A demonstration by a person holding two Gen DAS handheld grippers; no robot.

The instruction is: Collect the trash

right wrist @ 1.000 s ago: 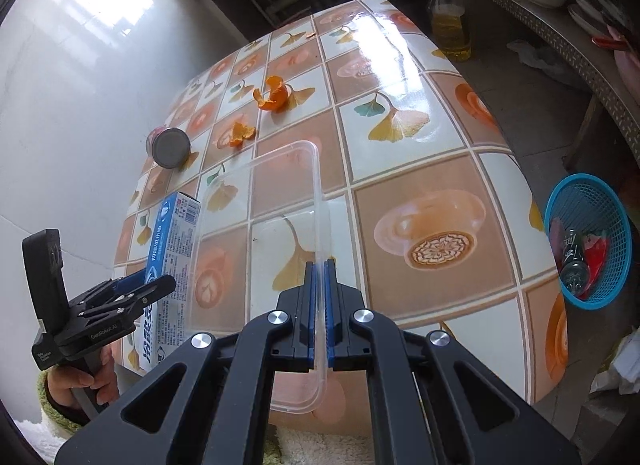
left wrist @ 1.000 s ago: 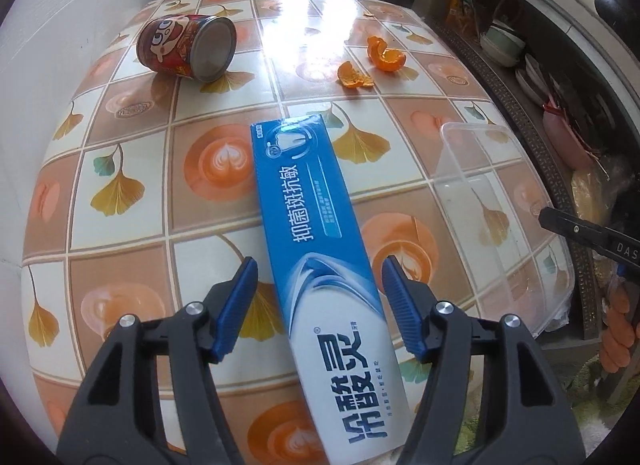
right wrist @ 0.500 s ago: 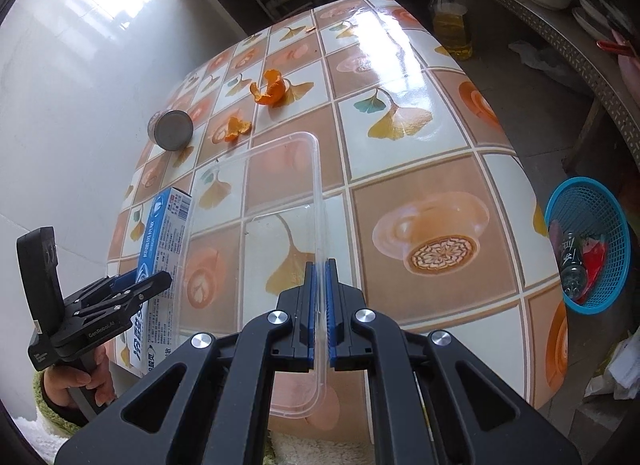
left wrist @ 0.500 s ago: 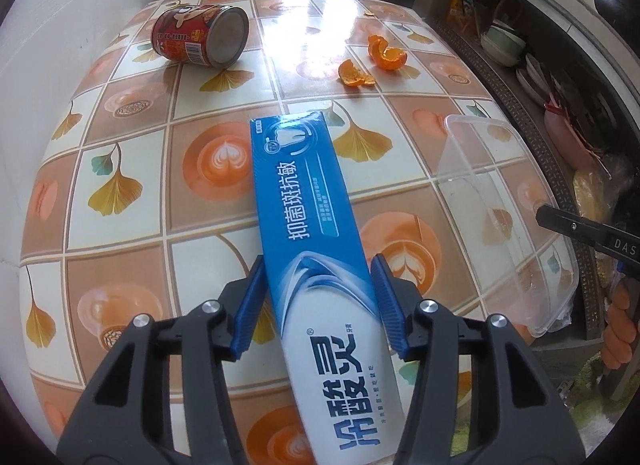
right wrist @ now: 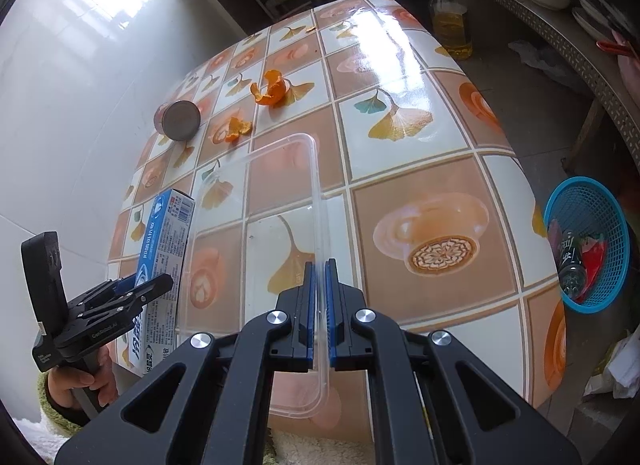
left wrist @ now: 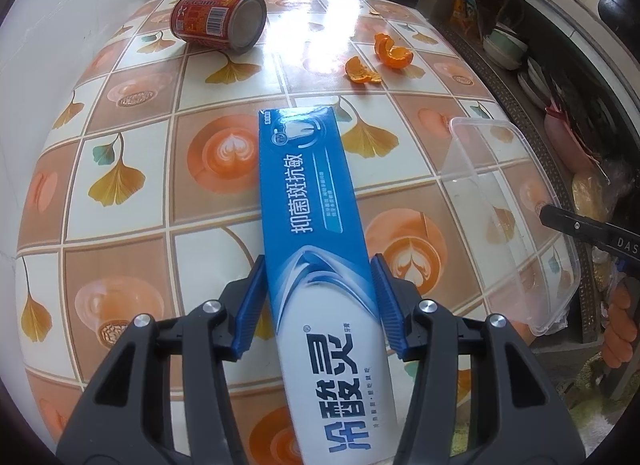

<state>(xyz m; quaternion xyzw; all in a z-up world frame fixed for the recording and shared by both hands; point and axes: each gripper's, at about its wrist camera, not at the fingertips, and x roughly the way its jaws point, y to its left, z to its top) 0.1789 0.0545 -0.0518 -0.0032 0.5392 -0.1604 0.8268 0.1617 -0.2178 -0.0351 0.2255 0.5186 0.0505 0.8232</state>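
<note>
On the tiled table [left wrist: 132, 193], near edge: left gripper [left wrist: 320, 305] has jaws clamped approx. halfway, pads pressing both sides of the blue toothpaste box [left wrist: 316, 225], having just closed onto it. Right gripper [right wrist: 319, 297] is nearly shut, pinching the rim of the clear plastic lid [right wrist: 256, 265]. Both items are gripped but seem to rest on the table. Left to collect: red can [left wrist: 218, 21], orange peels [left wrist: 378, 59]. Blue basket [right wrist: 586, 243] on the floor w/ a bottle etc. inside, so some trash looks done already.
</note>
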